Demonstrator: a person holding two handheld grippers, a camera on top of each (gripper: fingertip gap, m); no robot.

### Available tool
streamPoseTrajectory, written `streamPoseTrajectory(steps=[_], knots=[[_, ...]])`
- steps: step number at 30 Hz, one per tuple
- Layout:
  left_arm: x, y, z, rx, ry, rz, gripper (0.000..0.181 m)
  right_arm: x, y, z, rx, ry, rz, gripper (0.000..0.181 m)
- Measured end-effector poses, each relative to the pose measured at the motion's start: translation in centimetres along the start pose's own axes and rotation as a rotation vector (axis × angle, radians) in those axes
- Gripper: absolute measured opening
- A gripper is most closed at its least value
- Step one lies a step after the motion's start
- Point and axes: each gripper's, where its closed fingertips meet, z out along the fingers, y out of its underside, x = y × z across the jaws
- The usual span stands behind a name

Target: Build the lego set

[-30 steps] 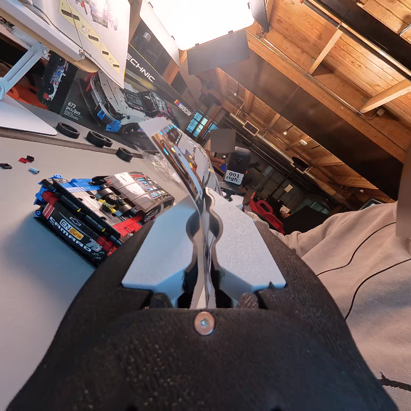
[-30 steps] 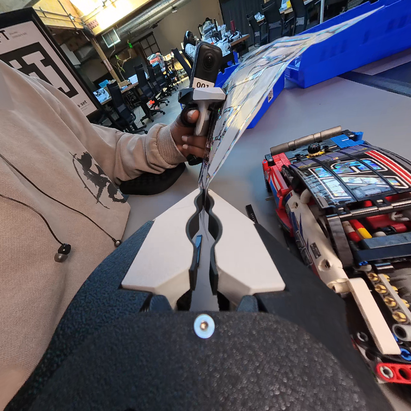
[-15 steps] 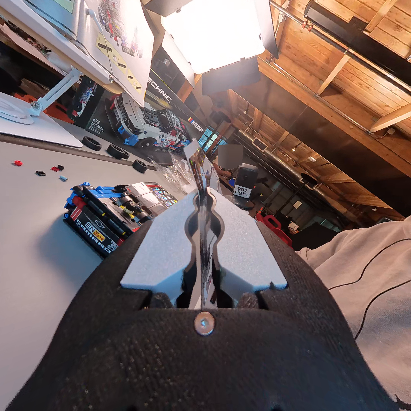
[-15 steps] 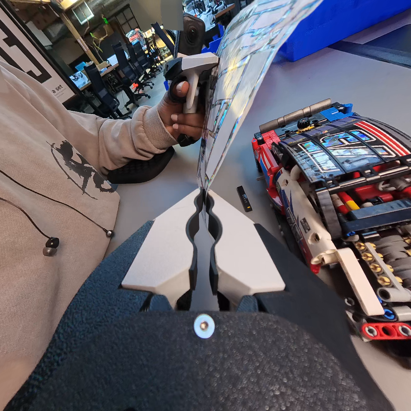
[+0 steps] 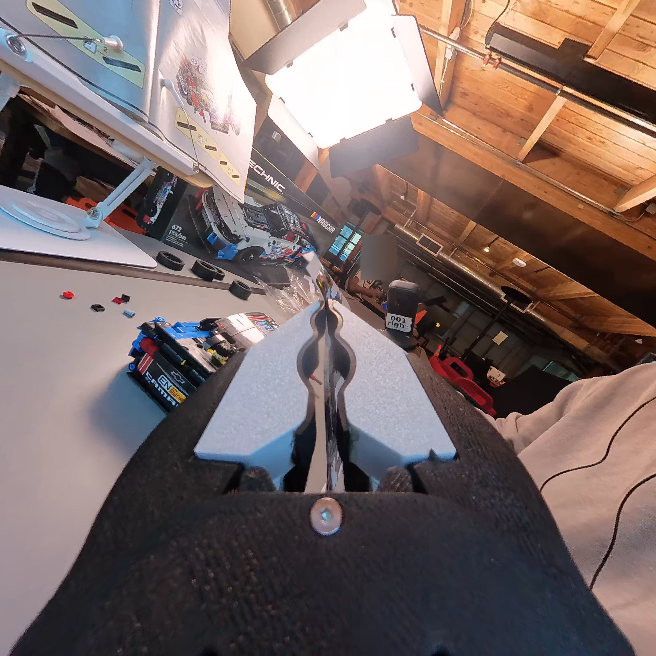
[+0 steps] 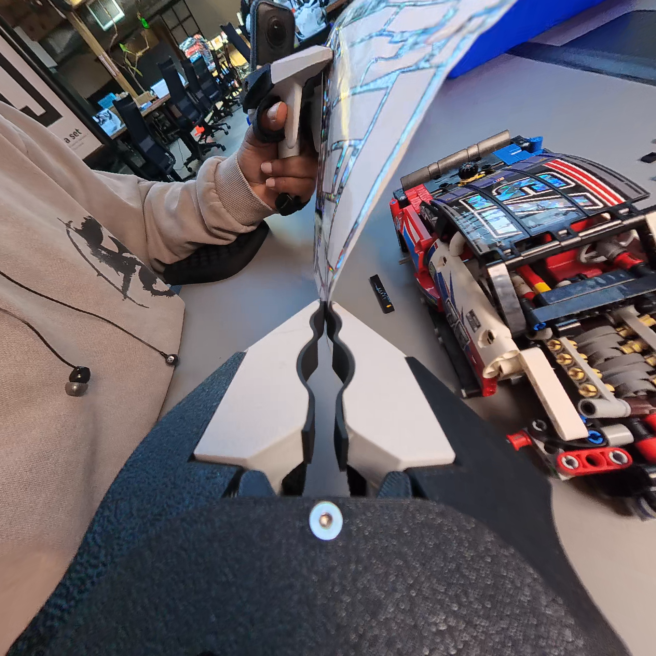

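Nearest, right gripper (image 6: 324, 307): your pale fingers are pinched on one corner of the glossy holographic sticker sheet (image 6: 369, 117), tips closed with only the sheet's thickness between them.

Left gripper (image 5: 327, 306): likewise clamped on the same sheet, which here shows edge-on, running deep between the fingers. In the right wrist view you see this gripper farther off, gripped by your hand (image 6: 284, 170) at the sheet's far edge.

Change over the last second: the sheet has swung from a slanted lie to nearly upright and now curves tall between both grippers, and the left gripper has lifted closer to it. Judged: you are presenting the sheet for a decal to be picked, not fitting bricks.

Beside, on the grey table (image 6: 532, 106): the partly built red, white, blue and black lego race car (image 6: 525, 284), hood decals already on; a small black strip-shaped piece (image 6: 381, 294) lies just beside it.

Farther: loose black tyres (image 5: 206, 269), small stray pieces (image 5: 97, 307), the set's box (image 5: 248, 230), the instruction booklet on a stand (image 5: 198, 88).

Hard to make out: which stickers remain on the sheet; the car's rear is cut off; the crinkled clear bag (image 5: 284, 294) is half hidden.
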Motion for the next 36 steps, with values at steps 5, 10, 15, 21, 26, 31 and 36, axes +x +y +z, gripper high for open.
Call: streamPoseTrajectory(steps=[5,10,15,21,26,31,36], knots=[[-0.4,0.3,-0.1,-0.025,-0.019,0.0,0.0,0.4,0.2,-0.3,-0.008,0.019,0.005,0.0],[0.3,-0.4,-0.1,0.001,0.033,-0.031,0.008,0.3,1.1,-0.5,-0.046,0.019,0.007,0.0],[0.2,0.1,-0.1,-0.038,0.02,-0.01,0.0,-0.1,1.7,-0.7,-0.065,0.01,0.012,0.0],[-0.5,-0.2,-0.3,-0.032,-0.036,0.009,0.0,0.8,2.3,-1.4,-0.104,0.07,0.009,0.0],[-1.3,-0.4,-0.7,-0.028,-0.074,-0.019,0.0,2.1,2.2,-3.1,-0.1,0.149,0.007,0.0],[-2.9,1.1,-0.6,-0.099,-0.158,-0.045,0.0,4.3,1.1,-5.6,-0.052,0.304,-0.013,0.0],[-2.8,2.5,-0.2,-0.162,-0.152,-0.049,0.0,6.3,-2.0,-8.7,0.12,0.475,-0.033,0.001]])
